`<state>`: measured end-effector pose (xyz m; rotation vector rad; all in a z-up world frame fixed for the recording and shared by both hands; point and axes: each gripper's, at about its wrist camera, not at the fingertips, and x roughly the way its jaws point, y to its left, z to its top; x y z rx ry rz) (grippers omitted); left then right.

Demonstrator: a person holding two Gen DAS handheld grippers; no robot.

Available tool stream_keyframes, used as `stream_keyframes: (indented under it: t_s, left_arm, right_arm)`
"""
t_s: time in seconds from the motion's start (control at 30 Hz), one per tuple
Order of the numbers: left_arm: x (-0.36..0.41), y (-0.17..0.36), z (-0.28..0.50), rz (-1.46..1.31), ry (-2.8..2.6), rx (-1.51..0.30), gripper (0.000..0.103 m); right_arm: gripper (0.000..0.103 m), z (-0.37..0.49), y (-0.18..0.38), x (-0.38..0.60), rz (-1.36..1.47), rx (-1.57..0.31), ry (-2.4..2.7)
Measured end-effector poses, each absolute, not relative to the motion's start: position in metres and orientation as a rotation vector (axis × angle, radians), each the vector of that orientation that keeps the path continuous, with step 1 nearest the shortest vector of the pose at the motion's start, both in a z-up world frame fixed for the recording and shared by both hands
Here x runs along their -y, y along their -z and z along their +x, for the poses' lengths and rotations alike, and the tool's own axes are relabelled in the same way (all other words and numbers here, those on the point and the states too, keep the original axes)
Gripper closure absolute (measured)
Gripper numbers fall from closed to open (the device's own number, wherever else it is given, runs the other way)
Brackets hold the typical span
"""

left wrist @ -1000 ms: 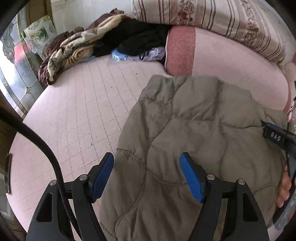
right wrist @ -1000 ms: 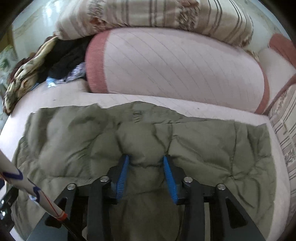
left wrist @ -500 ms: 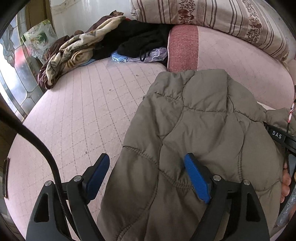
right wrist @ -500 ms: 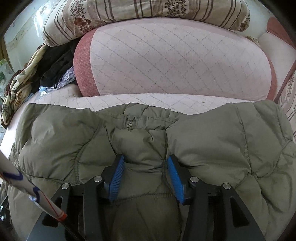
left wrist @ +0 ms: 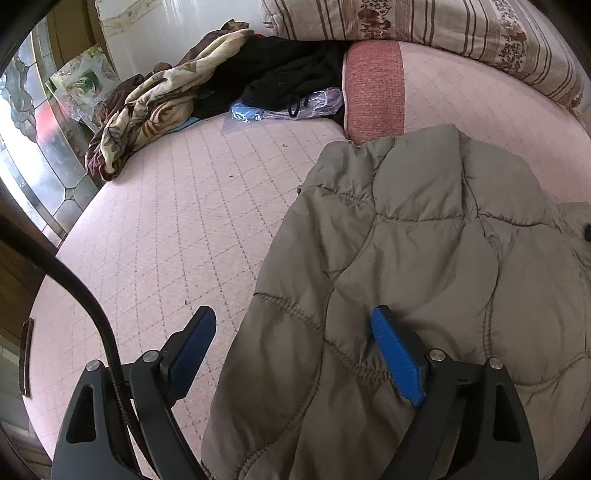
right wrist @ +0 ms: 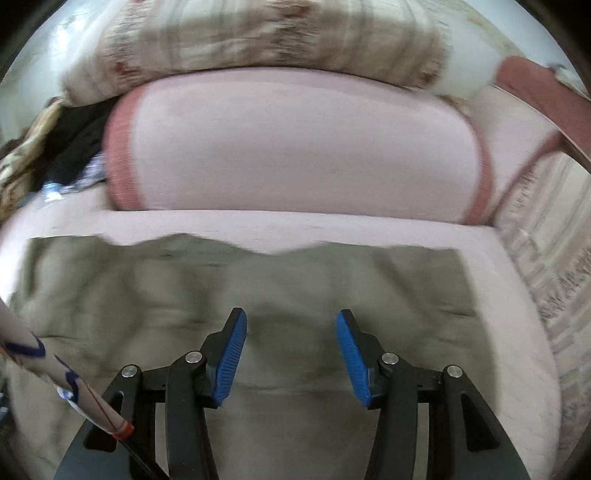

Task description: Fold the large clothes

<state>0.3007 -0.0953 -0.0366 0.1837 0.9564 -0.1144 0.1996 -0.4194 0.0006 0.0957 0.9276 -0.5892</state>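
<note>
Both the left gripper (left wrist: 295, 350) and right gripper (right wrist: 291, 356) now wider apart, off the jacket (left wrist: 424, 258).

A pink quilted bed by a leaded-glass window, in daylight

The pink quilted bed surface (left wrist: 177, 229) fills the room's middle, with a pink bolster cushion (right wrist: 303, 147) across its far side and a striped floral cushion (left wrist: 443, 33) stacked on that. A stained-glass window (left wrist: 26, 122) glows at left, beside a pale wall (left wrist: 155, 33); crumpled blankets and dark clothes (left wrist: 207, 77) heap in the corner.
</note>
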Motion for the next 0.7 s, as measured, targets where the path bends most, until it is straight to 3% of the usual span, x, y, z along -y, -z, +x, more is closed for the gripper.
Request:
stream_keyframes:
  t_s: [0.07,0.13,0.43,0.47,0.7]
  left_arm:
    - [0.096,0.037,0.301,0.185,0.111,-0.954,0.017]
    - [0.095,0.039,0.301,0.182,0.113,-0.952,0.016]
    - [0.095,0.039,0.304,0.172,0.141,-0.946,0.016]
    - [0.095,0.034,0.303,0.177,0.156,-0.942,0.02]
    - [0.103,-0.014,0.322,0.159,0.17,-0.878,0.021]
  right_arm:
    - [0.044,0.188,0.006,0.45,0.139,-0.937,0.664]
    - [0.032,0.177,0.017,0.477,0.22,-0.939,0.678]
    - [0.029,0.177,0.046,0.5,0.331,-0.939,0.651]
    - [0.029,0.178,0.046,0.502,0.336,-0.937,0.648]
    - [0.029,0.176,0.046,0.499,0.328,-0.924,0.651]
